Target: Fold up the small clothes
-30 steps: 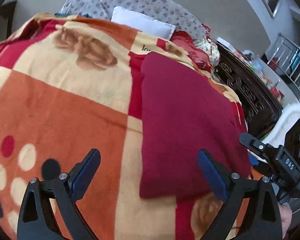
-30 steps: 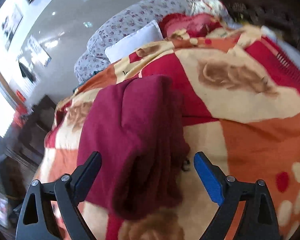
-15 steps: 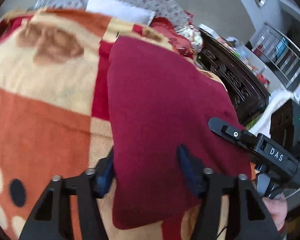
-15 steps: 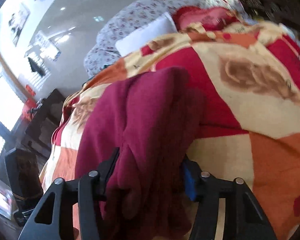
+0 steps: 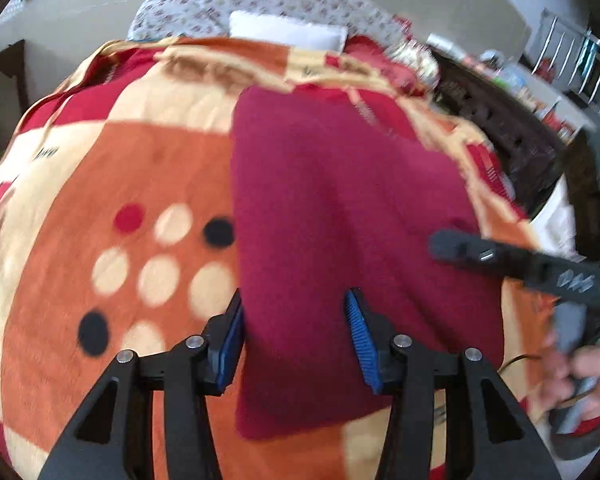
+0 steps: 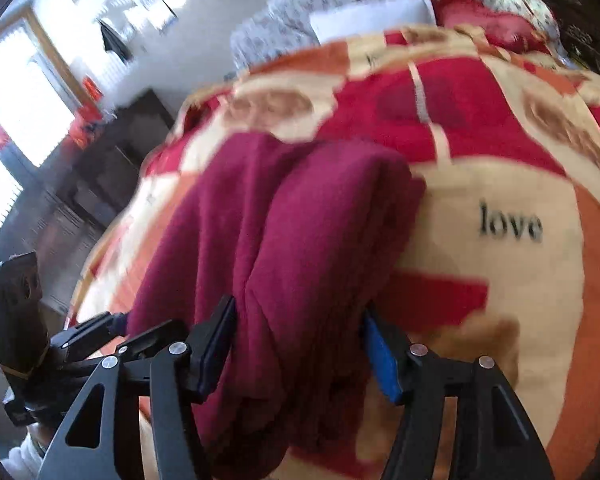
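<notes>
A maroon garment [image 5: 340, 200] lies lengthwise, folded, on a patterned blanket [image 5: 120, 160]. My left gripper [image 5: 296, 344] is shut on its near left edge, with a bunch of cloth pinched between the blue pads. In the right wrist view the same garment [image 6: 300, 220] shows as a thick doubled fold. My right gripper [image 6: 300, 352] holds that fold; both pads still touch the cloth while the jaws are opening slightly. The near end of the garment hangs below the fingers, out of sight.
The orange, red and cream blanket [image 6: 500, 280] covers a bed. A white pillow [image 5: 288, 34] and floral bedding lie at the far end. Dark wooden furniture [image 5: 500, 120] stands along the right side. A person's hand [image 5: 580, 376] holds the other tool at lower right.
Both grippers went from wide open to closed on the maroon garment. Both then moved sideways with it across the blanket; the dotted patch and the word "love" now lie beside the garment.
</notes>
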